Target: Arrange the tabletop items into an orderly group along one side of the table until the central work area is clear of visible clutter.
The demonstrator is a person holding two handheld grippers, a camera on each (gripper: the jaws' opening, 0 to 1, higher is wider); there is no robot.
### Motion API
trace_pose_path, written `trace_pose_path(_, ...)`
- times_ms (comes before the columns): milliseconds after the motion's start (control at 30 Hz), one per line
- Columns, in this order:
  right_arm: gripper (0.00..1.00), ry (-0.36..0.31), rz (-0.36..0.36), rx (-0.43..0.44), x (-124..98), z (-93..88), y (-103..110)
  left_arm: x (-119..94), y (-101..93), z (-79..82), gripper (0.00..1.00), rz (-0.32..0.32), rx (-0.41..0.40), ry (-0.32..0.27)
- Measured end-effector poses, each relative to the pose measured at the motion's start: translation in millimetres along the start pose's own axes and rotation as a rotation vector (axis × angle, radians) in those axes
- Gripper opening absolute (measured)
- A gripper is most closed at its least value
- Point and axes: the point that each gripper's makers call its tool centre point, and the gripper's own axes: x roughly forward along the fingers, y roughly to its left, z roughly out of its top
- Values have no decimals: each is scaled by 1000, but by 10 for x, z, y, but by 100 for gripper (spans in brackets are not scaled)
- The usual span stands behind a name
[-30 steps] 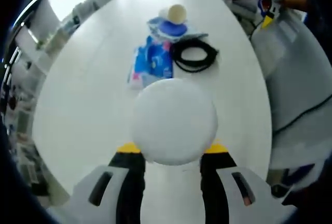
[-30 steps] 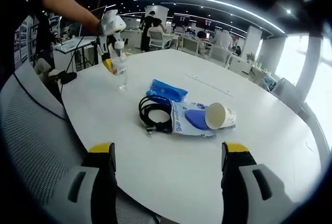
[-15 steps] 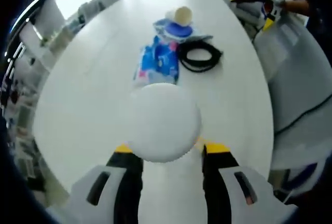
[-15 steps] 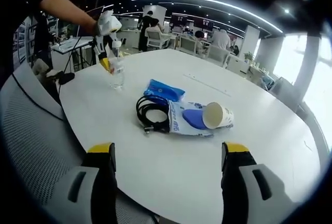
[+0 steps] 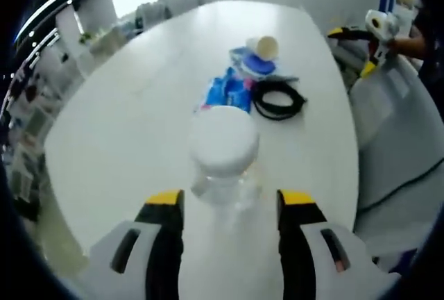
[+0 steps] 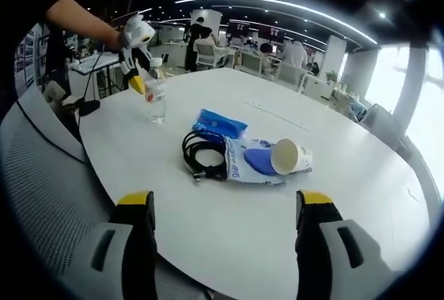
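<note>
A clear water bottle (image 5: 223,148) with a white cap stands upright on the white table (image 5: 118,140), just ahead of my left gripper (image 5: 229,203). The jaws stand apart on either side of its base, open. In the right gripper view the bottle (image 6: 155,96) is near the table's left edge, with the left gripper (image 6: 136,55) beside and above it in a person's hand. A black cable coil (image 6: 205,151), a blue packet (image 6: 220,123), a blue and white pouch (image 6: 250,162) and a tipped paper cup (image 6: 290,156) lie together mid-table. My right gripper (image 6: 225,206) is open and holds nothing.
A grey mesh chair (image 6: 41,175) stands against the table's near left edge. In the left gripper view the right gripper (image 5: 378,30) hovers over the chair (image 5: 395,126). Chairs, desks and people are in the background beyond the table.
The bottle came down onto the table and now stands there. My left gripper has drawn back from it, so the cap looks smaller. The right gripper has barely moved.
</note>
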Motion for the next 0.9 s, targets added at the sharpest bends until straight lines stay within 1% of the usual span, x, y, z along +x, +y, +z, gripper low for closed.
trace_pose_path(33,83,-1,1,0,0,1,2,-5,1,12,53,10,-14,-15)
trace_pose_path(67,83,-1,2,0,0,1,4,-12,3,37,53,27,-40,-43)
trace_pose_path(100,83,-1,2,0,0,2,5,-13,8,44,54,32,-46,-50)
trace_pose_path(167,83,-2,3,0,0,4,7,-27,23,76,56,65,-81,-88)
trace_pose_path(233,83,-2,5,1,0,4,11,-46,44,143,57,99,-126,-147)
trace_pose_path(300,83,-3,6,1,-1,7,13,-65,46,189,57,118,-165,-188)
trace_pose_path(333,83,-3,6,1,0,7,13,-68,48,201,57,124,-170,-197)
trace_pose_path(367,83,-2,7,0,-1,7,16,-81,33,224,57,136,-183,-219)
trace_pose_path(467,83,-4,8,1,-1,11,18,-90,35,251,57,164,-200,-246)
trace_pose_path(533,83,-3,8,-1,-2,10,17,-92,29,291,57,186,-234,-284)
trace_pose_path(600,83,-4,8,-1,-3,11,17,-88,35,293,57,206,-253,-294)
trace_pose_path(633,83,-2,7,-2,-4,8,16,-88,52,312,57,229,-267,-314)
trace_pose_path(667,83,-2,7,-1,-5,7,16,-86,63,314,57,246,-279,-322)
trace_pose_path(700,83,-2,7,-2,-5,7,16,-84,69,310,57,254,-284,-322)
trace_pose_path(733,82,-2,8,-2,-5,7,17,-79,94,296,57,278,-297,-321)
trace_pose_path(833,82,0,10,-6,-5,4,23,-54,107,276,56,299,-325,-324)
trace_pose_path(900,82,2,12,-7,-6,1,31,-29,106,265,56,302,-339,-327)
